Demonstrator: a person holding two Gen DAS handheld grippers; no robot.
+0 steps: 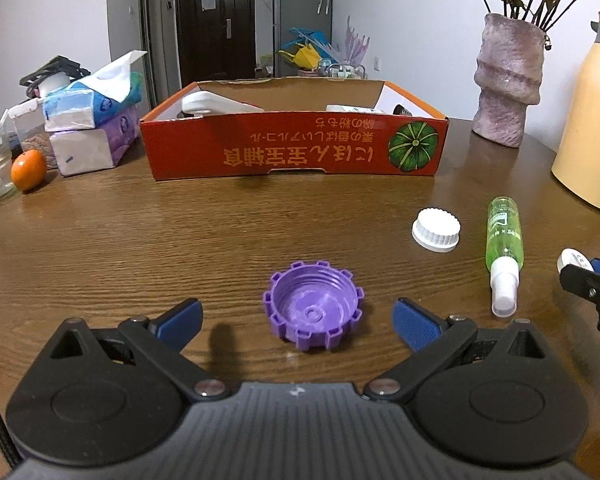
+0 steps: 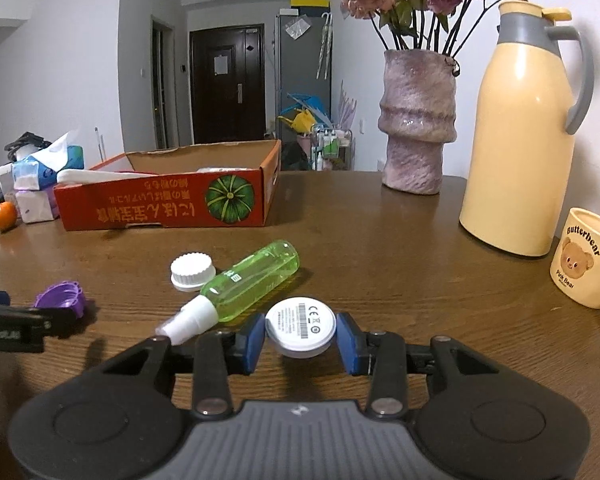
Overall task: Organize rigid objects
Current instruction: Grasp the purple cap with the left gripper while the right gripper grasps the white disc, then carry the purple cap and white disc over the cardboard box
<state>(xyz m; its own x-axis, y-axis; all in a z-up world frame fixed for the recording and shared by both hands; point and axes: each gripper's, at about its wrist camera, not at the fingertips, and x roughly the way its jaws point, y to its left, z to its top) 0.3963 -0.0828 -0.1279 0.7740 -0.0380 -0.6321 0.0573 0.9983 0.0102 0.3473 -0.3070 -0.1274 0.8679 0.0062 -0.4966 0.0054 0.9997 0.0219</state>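
Ahead, my left gripper (image 1: 298, 322) gapes around a ridged purple cap (image 1: 313, 311) on the wooden table (image 1: 140, 240). My right gripper (image 2: 300, 338) pinches a white disc (image 2: 300, 326), touching the green spray bottle (image 2: 244, 284); the cardboard box (image 2: 168, 200) sits behind.

"Butterbear", "Pink Bear" on mug (image 2: 584, 264)

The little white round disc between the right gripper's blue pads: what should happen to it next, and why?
Probably lift it and carry it toward the red cardboard box. The right gripper has its blue pads against both sides of the white disc, so the grip looks made, and the box already holds other items. The left gripper is open around the purple cap.
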